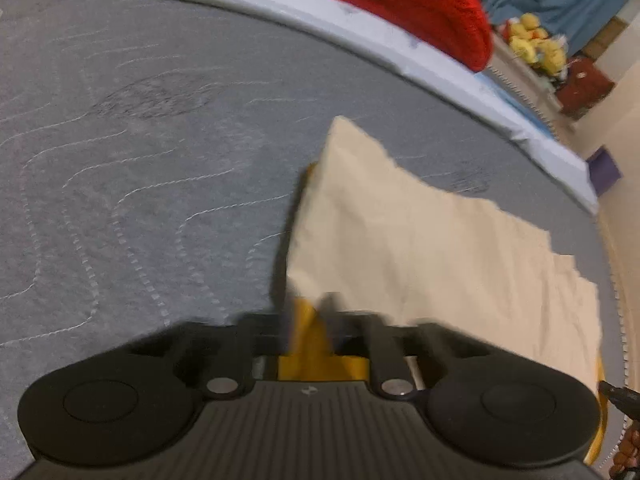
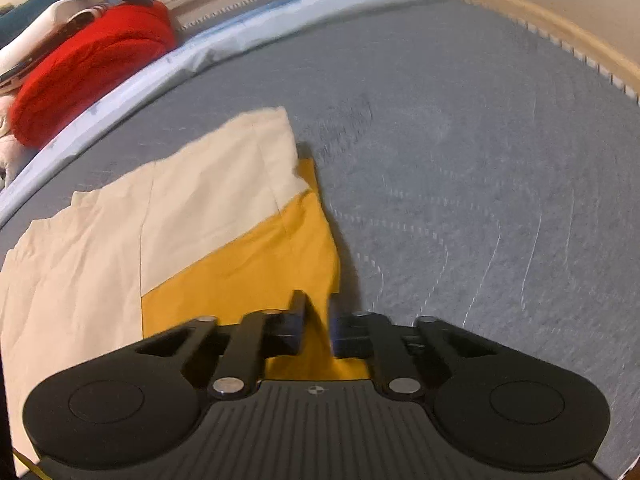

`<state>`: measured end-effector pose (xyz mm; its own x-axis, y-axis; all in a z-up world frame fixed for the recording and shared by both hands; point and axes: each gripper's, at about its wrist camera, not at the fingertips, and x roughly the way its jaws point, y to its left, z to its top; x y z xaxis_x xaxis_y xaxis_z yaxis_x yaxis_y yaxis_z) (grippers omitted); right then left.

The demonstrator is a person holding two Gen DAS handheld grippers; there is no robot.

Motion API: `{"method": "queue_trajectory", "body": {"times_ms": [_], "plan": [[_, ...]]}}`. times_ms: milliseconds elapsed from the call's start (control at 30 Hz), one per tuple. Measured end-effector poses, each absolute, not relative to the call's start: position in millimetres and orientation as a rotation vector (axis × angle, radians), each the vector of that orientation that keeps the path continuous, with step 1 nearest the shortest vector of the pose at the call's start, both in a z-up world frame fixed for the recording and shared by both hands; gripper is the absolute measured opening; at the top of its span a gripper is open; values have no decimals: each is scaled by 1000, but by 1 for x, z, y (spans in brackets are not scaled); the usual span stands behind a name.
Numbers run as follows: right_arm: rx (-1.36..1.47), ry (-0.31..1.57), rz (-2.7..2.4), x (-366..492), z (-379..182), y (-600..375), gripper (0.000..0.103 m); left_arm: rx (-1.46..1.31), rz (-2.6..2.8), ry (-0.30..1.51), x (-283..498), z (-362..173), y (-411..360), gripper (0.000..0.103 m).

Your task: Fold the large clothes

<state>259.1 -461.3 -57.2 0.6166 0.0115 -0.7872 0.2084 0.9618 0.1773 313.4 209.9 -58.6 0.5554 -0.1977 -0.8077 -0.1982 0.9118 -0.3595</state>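
Tongs [image 2: 318,320] over grey quilted mattress [image 2: 480,160]

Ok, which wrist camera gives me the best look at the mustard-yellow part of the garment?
The right wrist view: the yellow panel spreads wide below the cream fabric, running into the right gripper. The left wrist view shows only a yellow sliver between the left gripper fingers.

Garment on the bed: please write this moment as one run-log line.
stage: fold underway | left gripper: shut on cream-and-yellow garment | right gripper: shut on its yellow edge | surface: grey mattress
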Motion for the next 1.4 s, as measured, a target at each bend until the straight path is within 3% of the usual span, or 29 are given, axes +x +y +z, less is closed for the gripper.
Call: {"method": "queue_trajectory", "body": {"times_ms": [233, 333, 367, 400, 433, 467, 500, 633, 833, 1000, 1067, 1133, 1233, 1400], "plan": [[248, 633, -138, 242, -21, -452, 1, -405, 36, 764, 304, -22, 204, 1], [246, 695, -171, 249, -33, -454, 3, -377, 79, 827, 308, -25, 202, 4], [248, 734, -188, 251, -39, -455, 7, -361, 93, 864, 309, -29, 202, 4], [246, 766, -202, 253, -42, -456, 10, -331, 95, 896, 309, -29, 200, 8], [238, 805, -223, 254, -46, -458, 20, -295, 85, 921, 309, -29, 197, 21], [227, 823, -233, 253, -47, -459, 27, -244, 56, 935, 305, -27, 190, 26], [220, 811, -228, 248, -44, -460, 28, -203, 21, 933, 300, -25, 185, 32], [197, 780, -146, 224, -35, -464, 28, -93, -200, 951, 273, -16, 164, 35], [0, 1058, -53, 198, -80, -461, 28, 135, -308, 1206, 246, -62, 150, 35], [76, 1077, -86, 181, -75, -478, 32, 94, -255, 1229, 237, -59, 169, 35], [38, 1092, -92, 176, -73, -475, 32, 156, -219, 1258, 230, -68, 169, 43], [-1, 1102, -117, 178, -70, -471, 32, 203, -179, 1267, 224, -68, 168, 44], [-64, 1006, -223, 173, -44, -466, 32, 271, -114, 1166, 213, -38, 159, 44], [4, 623, -238, 128, 44, -440, 34, 111, -68, 862, 172, 43, 153, 45]]}}
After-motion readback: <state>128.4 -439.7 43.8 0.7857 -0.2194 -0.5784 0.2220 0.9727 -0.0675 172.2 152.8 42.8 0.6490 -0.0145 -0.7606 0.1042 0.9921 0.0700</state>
